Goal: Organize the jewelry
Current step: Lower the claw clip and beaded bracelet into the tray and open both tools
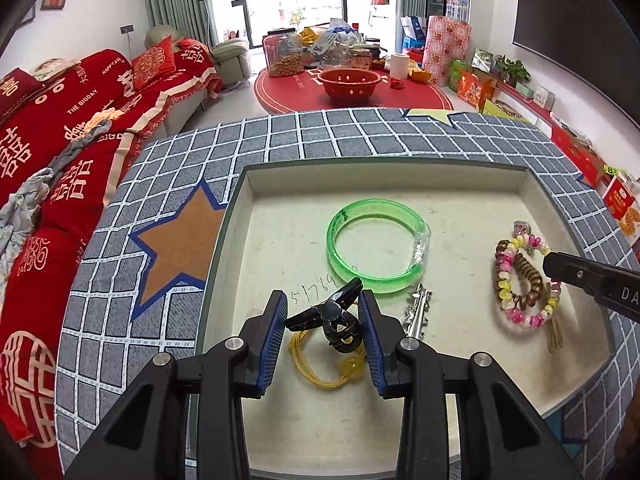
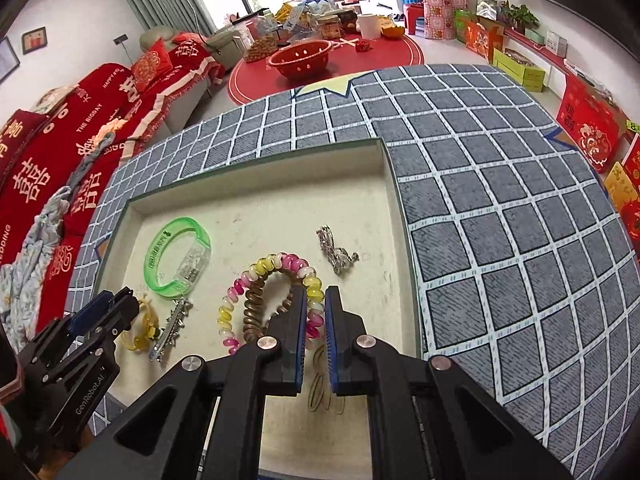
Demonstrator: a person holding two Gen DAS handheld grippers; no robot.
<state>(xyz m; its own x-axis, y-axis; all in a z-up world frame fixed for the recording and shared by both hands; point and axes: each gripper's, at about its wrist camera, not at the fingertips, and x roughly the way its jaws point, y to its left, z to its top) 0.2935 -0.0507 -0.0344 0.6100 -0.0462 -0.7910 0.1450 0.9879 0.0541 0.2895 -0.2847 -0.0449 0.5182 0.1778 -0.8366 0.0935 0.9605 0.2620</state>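
a big table (image 1: pixel 360 136) has a grey cloth with white squares and stars on it. on the cloth sits a wide, flat tray (image 1: pixel 384 170) with low walls and a pale floor. the jewelry all lies inside the tray. the left gripper (image 1: pixel 323 322) is low over the near left part of the tray. its jaws are partly spread, and a black hair claw (image 1: pixel 328 312) sits between the blue pads; the right pad looks like it touches the claw, but i cannot tell if the jaws squeeze it. the right gripper (image 2: pixel 316 320) is at the right side of the tray, with its jaws pressed close on a pink and yellow bead bracelet (image 2: pixel 268 276). a brown coil hair tie (image 2: pixel 256 312) lies inside that bracelet. a green bangle (image 1: pixel 376 254) lies flat near the middle of the tray. under the claw is a yellow cord with beads (image 1: pixel 324 368). a spiky silver hair clip (image 1: pixel 418 312) lies just beside the green bangle. a small silver chain (image 2: pixel 334 250) lies alone, further back in the right wrist view.
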